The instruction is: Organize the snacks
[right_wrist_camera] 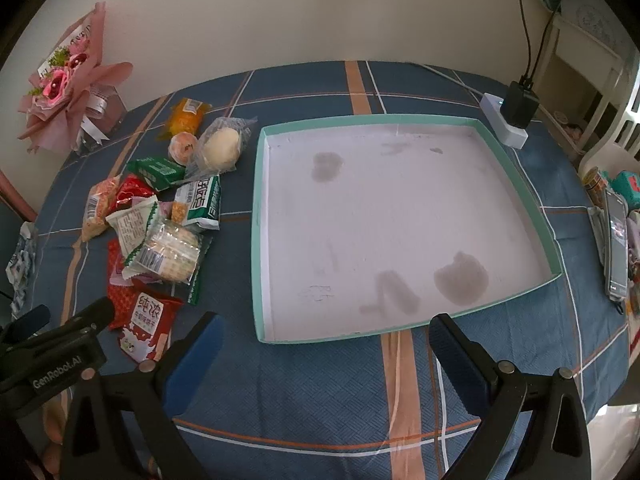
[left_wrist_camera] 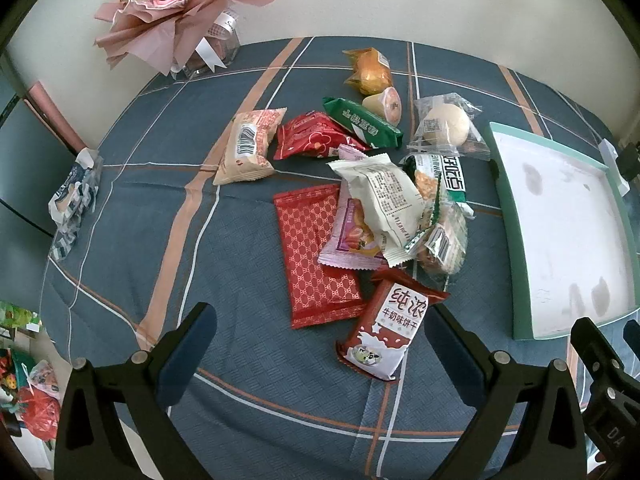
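Several wrapped snacks lie in a pile on the blue plaid tablecloth: a milk biscuit pack [left_wrist_camera: 384,328] nearest, a flat red pack [left_wrist_camera: 316,252], a white pack [left_wrist_camera: 384,204], a green pack [left_wrist_camera: 362,122] and a round bun [left_wrist_camera: 446,124]. The pile also shows in the right wrist view [right_wrist_camera: 160,216]. A shallow teal-rimmed white tray [right_wrist_camera: 516,184] lies right of the pile; nothing is in it. My left gripper [left_wrist_camera: 320,356] is open and empty, just short of the milk biscuit pack. My right gripper [right_wrist_camera: 324,360] is open and empty at the tray's near edge.
A pink paper bouquet [left_wrist_camera: 176,4] stands at the back left. A crumpled wrapper [left_wrist_camera: 74,200] lies at the left table edge. A power strip with charger [right_wrist_camera: 512,116] sits behind the tray. A phone [right_wrist_camera: 616,248] lies at the right edge.
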Demonstrator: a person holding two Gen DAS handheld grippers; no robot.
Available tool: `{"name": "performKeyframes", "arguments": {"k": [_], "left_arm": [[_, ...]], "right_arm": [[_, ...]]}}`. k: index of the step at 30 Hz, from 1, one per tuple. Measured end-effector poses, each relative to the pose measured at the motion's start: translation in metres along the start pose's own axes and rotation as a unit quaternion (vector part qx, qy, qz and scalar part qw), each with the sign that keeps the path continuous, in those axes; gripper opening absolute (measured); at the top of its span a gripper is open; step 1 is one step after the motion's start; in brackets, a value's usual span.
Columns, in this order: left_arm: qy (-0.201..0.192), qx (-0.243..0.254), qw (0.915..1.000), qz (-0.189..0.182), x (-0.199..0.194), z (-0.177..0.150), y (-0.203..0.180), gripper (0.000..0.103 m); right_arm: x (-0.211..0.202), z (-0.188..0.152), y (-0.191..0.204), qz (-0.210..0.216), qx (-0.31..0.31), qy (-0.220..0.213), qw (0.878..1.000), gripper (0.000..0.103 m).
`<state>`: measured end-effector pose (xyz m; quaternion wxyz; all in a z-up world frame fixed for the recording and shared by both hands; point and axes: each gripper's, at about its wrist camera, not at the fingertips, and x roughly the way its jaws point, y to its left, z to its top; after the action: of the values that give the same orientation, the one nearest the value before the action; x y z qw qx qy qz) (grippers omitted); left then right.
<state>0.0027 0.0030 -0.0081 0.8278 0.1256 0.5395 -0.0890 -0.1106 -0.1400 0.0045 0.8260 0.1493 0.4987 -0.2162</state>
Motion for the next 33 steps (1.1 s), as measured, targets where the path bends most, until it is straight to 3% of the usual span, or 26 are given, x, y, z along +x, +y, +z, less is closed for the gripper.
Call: {"name": "performKeyframes", "arguments": {"k": [33], "left_arm": [[-0.003,0.000,0.9998,-0.022,-0.0003,0.0002,-0.0016,0.103]], "right_arm": [[0.0029,-0.0014,0.0014,-0.002,-0.001,0.002,1.000,0.103]]}}
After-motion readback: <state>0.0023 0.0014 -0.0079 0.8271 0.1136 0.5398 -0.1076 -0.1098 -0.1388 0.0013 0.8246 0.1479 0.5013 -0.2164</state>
